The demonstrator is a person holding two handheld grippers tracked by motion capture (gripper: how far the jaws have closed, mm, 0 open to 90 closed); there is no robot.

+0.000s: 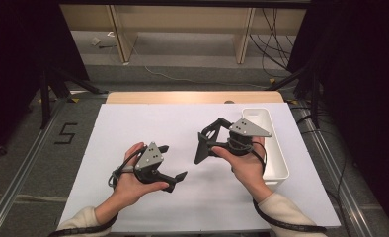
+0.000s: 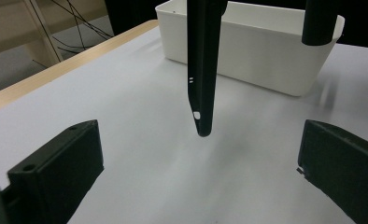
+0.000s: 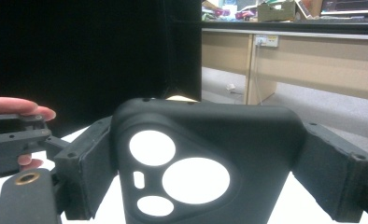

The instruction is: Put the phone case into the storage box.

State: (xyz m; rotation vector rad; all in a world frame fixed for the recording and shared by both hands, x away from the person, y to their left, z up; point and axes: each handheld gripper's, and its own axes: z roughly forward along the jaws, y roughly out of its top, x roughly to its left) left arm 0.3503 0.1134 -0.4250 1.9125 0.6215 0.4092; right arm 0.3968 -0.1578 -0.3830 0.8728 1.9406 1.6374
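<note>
Evidently the right gripper [image 1: 201,139] holds a black phone case [image 3: 205,163] by its two sides, hanging edge-down above the white table sheet [image 1: 148,123]. The left gripper [image 1: 173,163] stands with jaws wide apart and nothing between them, just beside the case. The white bin [image 1: 274,148] at the sheet's right edge looks empty from here, so I judge the case has yet to go in. Beyond lie grey floor, wooden desk legs and loose cables.

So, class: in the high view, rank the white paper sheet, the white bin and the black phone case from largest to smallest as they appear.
1. White paper sheet
2. White bin
3. Black phone case, seen edge-on in the right gripper, so its apparent size is unsure.
</note>
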